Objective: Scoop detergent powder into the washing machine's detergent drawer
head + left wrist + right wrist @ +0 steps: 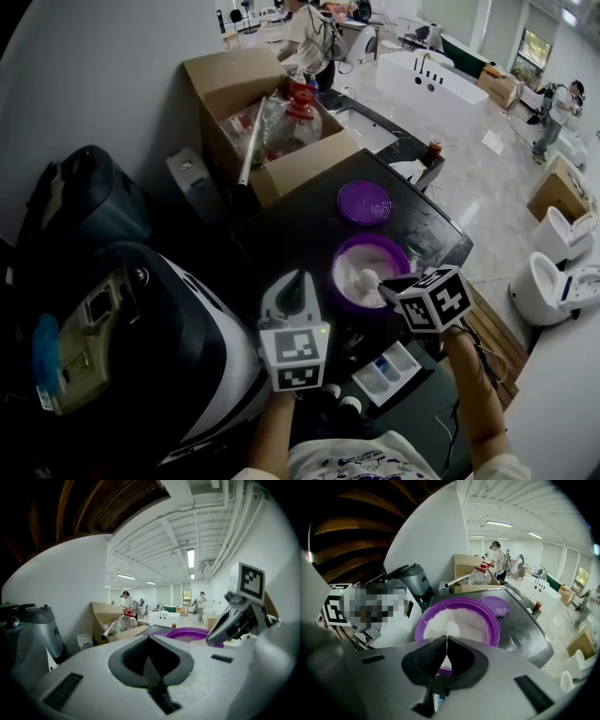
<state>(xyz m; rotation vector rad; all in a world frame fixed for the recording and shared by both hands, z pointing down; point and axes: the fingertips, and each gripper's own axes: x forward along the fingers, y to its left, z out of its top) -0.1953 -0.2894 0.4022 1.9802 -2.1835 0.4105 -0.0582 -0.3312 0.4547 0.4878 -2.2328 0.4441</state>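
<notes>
The detergent drawer is nearest the person. It is pulled out below the front edge of the dark tabletop, and its small white compartments face up, one with a blue insert.

Just above it, the left claw has its jaws pressed together on nothing and hangs beside the purple bowl. The right claw is clamped on the thin white handle of a scoop, whose head lies in the detergent powder heaped in that bowl.

The step in hand looks like loading the scoop. To do it well, push the head under the heap and lift it level, keeping the load modest. The carry to the drawer passes over the bowl's rim and the tabletop's edge, so a tilt there would shed powder (a pale dusting already lies on the tabletop by the bowl). The flat handle could twist in the grip, so a slow wrist should help.

The powder is fine, white and loose, banked up the bowl's inner wall. The bowl is smooth, round plastic. Beyond it a matching purple lid lies flat, flecked with white. Farther off stands an open cardboard box with clear bottles in it.
</notes>
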